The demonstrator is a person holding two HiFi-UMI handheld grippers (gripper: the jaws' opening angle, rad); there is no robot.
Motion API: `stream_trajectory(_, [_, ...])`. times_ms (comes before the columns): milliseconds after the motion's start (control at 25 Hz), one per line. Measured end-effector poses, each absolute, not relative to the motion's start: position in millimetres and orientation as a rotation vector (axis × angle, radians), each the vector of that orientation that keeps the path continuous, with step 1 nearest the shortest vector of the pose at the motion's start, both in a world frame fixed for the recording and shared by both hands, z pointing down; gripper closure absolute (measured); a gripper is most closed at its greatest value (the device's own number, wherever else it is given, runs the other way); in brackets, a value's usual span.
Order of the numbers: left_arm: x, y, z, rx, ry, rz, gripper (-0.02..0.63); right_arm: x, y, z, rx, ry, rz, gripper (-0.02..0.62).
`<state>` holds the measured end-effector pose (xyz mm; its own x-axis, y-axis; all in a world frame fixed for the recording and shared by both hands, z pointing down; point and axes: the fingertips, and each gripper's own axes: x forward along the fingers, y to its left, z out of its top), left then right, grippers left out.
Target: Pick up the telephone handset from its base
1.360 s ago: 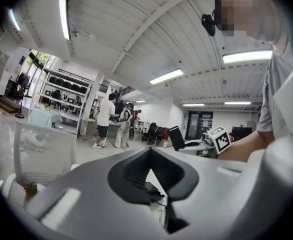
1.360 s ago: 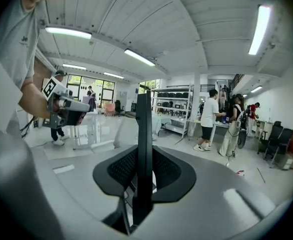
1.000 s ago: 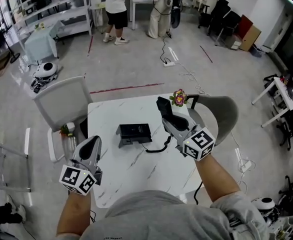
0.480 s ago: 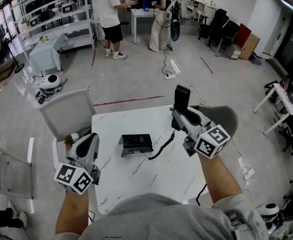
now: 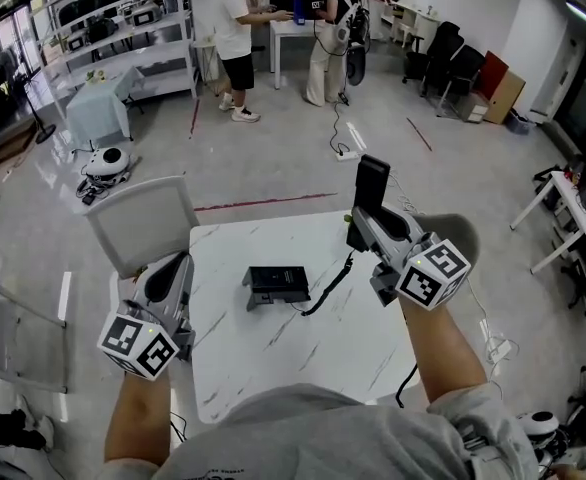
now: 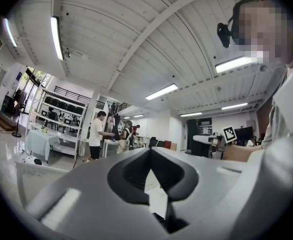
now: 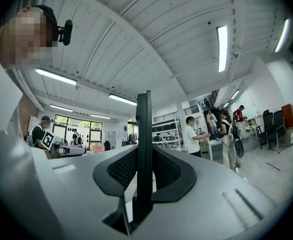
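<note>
White table below me: my right gripper, clamped on the handset, has lifted it higher, at two o'clock of the base, cord trailing, so pickup looks done; left gripper, jaws together, empty at nine o'clock.

No words, brands or numbers were legible; only square black-and-white markers on the left cube and right cube.

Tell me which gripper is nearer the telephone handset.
Right. The right gripper is clamped on the handset, holding it upright above the table's far right side. The left gripper hovers at the table's left edge, across the base.
</note>
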<state>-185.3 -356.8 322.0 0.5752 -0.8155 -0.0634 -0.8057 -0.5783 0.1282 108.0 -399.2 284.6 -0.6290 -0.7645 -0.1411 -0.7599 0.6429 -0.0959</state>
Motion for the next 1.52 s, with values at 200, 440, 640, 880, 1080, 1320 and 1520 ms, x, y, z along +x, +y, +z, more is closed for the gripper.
stream_trajectory(200, [-183.3,-353.2,321.9,2.713,-1.402,-0.168,0.555,106.5,-398.1,282.1,-1.251,2.698,-0.045,0.518])
stream_trajectory(440, [-184.8,-351.5,324.1,2.714,-1.404,-0.179,0.555,106.2,-396.6,281.5,-1.25,2.699,-0.04,0.518])
stream_trajectory(640, [-185.5,-348.7,317.5,2.712,-1.411,-0.172,0.555,103.8,-394.7,276.1,-1.242,2.701,-0.04,0.518])
stream_trajectory(880, [-184.2,-349.0,318.1,2.715,-1.406,-0.185,0.555,102.9,-394.2,276.8,-1.234,2.705,-0.043,0.518])
stream_trajectory(1080, [-183.1,-349.0,318.1,2.713,-1.402,-0.183,0.555,101.9,-393.8,275.6,-1.233,2.706,-0.053,0.518])
stream_trajectory(1320, [-182.3,-351.1,319.5,2.719,-1.397,-0.193,0.555,103.9,-394.8,276.8,-1.212,2.695,-0.062,0.518])
stream_trajectory(1520, [-181.7,-351.7,319.6,2.717,-1.392,-0.184,0.555,103.2,-393.3,275.7,-1.215,2.699,-0.052,0.518])
